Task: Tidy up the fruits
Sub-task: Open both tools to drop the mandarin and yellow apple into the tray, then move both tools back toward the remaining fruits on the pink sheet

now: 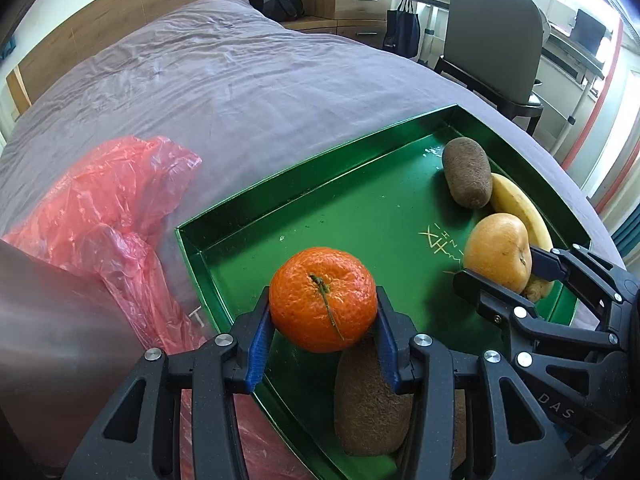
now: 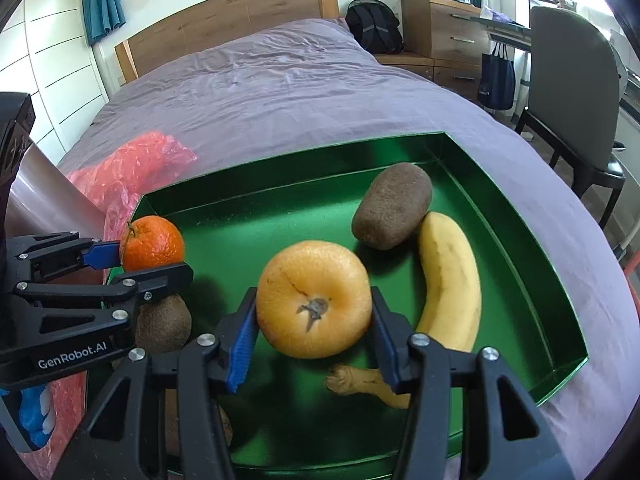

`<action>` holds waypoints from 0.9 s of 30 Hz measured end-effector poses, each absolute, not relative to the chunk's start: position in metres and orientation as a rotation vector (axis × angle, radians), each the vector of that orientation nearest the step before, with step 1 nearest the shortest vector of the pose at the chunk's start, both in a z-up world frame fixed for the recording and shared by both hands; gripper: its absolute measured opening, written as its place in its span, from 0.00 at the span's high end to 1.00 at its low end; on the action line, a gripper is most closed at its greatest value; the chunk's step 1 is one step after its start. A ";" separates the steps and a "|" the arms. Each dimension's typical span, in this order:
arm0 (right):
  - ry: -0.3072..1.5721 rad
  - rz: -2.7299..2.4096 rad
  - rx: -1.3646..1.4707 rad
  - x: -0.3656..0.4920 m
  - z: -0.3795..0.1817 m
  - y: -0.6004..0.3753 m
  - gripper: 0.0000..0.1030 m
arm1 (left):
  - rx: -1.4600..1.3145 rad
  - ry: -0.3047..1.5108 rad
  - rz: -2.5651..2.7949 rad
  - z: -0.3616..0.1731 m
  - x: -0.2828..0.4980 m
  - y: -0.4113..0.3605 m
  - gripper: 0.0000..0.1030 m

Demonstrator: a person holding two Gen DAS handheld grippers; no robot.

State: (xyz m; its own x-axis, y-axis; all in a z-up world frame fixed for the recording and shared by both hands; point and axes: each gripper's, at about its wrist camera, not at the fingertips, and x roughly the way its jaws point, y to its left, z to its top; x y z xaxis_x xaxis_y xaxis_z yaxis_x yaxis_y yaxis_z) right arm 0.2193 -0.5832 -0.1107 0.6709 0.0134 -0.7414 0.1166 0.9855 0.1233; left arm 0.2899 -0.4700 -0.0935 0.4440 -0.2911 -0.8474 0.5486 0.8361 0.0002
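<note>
A: Item one, mandarin [image 1: 323,299]. Location?

B: Clamped between the blue pads of the left gripper [image 1: 324,320], stem facing the camera, held above the near left part of the green tray [image 1: 320,168]. Jaws closed onto its sides, pads pressing.

A: Item two, the pale orange fruit [image 2: 313,305]?

B: Gripped the same way by the right gripper [image 2: 314,320], pads tight on both flanks, dark stem scar toward the lens. It sits over the tray's middle, toward the near edge. Whether it touches the floor of the tray, cannot tell.

A: Tray contents, listed?

B: One kiwi [image 2: 392,205] toward the far right corner, lying tilted. One banana [image 2: 450,282] just beside it along the right wall, curved, touching or nearly touching that kiwi. A second kiwi [image 2: 162,322] near the left wall, below the mandarin and partly behind the left gripper. A knobbly tan piece [image 2: 352,378], possibly ginger, at the near edge under the right gripper's finger.

A: What carries the tray?

B: A bed with a purple cover [image 2: 280,80]. The tray lies at its near end.

A: Adjacent items?

B: Crumpled red plastic bag [image 1: 104,208] on the cover, just beside the tray's left edge.
</note>
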 end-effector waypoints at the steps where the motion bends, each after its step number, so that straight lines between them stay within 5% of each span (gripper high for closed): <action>1: 0.834 -0.058 0.158 0.219 -0.111 -0.582 0.74 | 0.291 0.985 -0.531 -0.095 0.290 -0.470 0.61; 14: 0.850 -0.069 0.115 0.219 -0.111 -0.573 0.70 | 0.303 1.042 -0.522 -0.104 0.290 -0.470 0.59; 18: 0.842 -0.070 0.118 0.212 -0.103 -0.571 0.61 | 0.322 1.011 -0.516 -0.093 0.282 -0.467 0.51; 27: 0.799 -0.093 0.122 0.184 -0.064 -0.568 0.60 | 0.317 0.981 -0.528 -0.058 0.257 -0.451 0.47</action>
State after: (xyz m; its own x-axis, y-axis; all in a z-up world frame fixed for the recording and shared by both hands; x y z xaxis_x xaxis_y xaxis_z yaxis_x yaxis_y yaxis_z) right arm 0.1835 -0.5681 -0.0642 0.6939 -0.0371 -0.7191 0.1292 0.9889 0.0737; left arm 0.2566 -0.4512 -0.0583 0.4458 -0.2788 -0.8506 0.5566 0.8305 0.0195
